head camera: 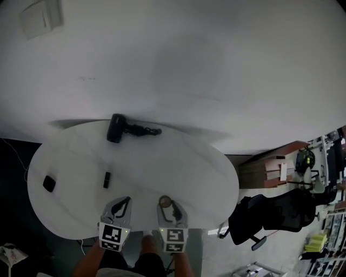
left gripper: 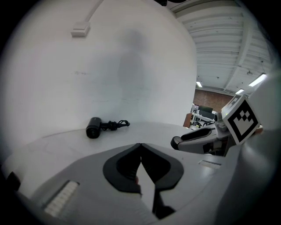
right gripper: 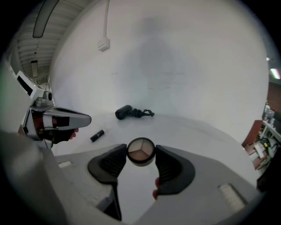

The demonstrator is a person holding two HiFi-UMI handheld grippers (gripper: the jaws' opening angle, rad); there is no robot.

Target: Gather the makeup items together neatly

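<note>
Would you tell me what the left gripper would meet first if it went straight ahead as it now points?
Probably the white table, right of the hair dryer, since the left gripper tilts downward; depth is unclear.

1. Small dark flat item (head camera: 49,183), left of the hair dryer (head camera: 116,128) and nearer the camera: too small to tell its kind.
2. Dark tube (head camera: 107,179), nearer than the hair dryer: cap and print too small to make out.
3. Round compact (right gripper: 140,149), nearer still: both sides covered by the pads of the right gripper (right gripper: 141,153); underside hidden.
4. Forearms (head camera: 89,262), far below the hair dryer: cut off by the bottom edge; hands hidden behind the marker cubes (head camera: 112,236).
5. Wall box (head camera: 40,16), above and left of the hair dryer: soft-edged, kind unclear.
6. Shelves (head camera: 324,227), far right of the hair dryer: contents too small to tell.
</note>
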